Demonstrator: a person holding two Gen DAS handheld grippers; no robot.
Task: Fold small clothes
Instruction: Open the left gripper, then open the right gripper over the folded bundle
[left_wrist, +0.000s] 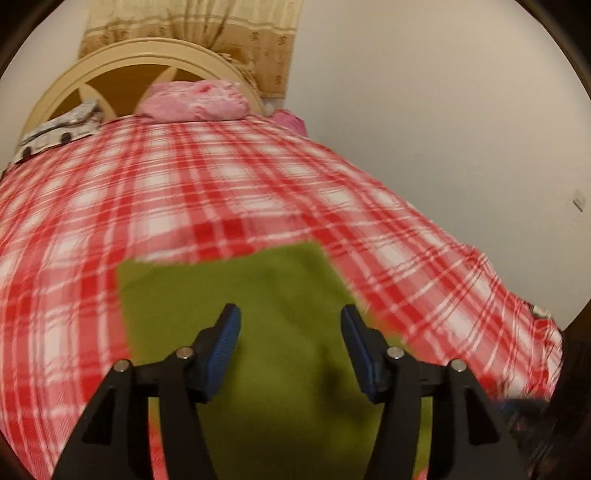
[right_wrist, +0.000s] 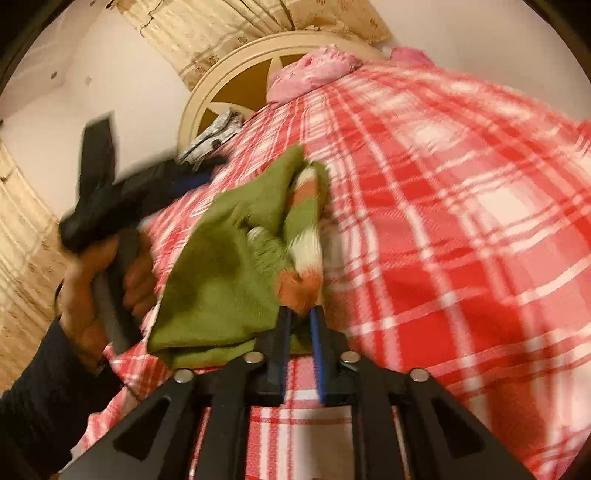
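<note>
A small green garment (left_wrist: 258, 295) lies flat on the red-and-white plaid bedcover (left_wrist: 184, 192). My left gripper (left_wrist: 291, 321) hovers over it, open, with nothing between its blue pads. In the right wrist view the garment (right_wrist: 221, 266) is partly folded, and its sleeve with an orange and white striped cuff (right_wrist: 301, 284) lies on top. My right gripper (right_wrist: 300, 317) is at that cuff with its jaws a narrow way apart. Cloth sits in the gap, and the pads do not seem to press on it. A hand (right_wrist: 85, 295) holds the left gripper (right_wrist: 195, 181) at the garment's far left edge.
A pink pillow (left_wrist: 195, 99) and a patterned grey-white cloth (left_wrist: 59, 129) lie by the cream headboard (left_wrist: 147, 51). A white wall (left_wrist: 443, 129) borders the bed's right side. The bedcover (right_wrist: 443, 221) spreads wide to the right of the garment.
</note>
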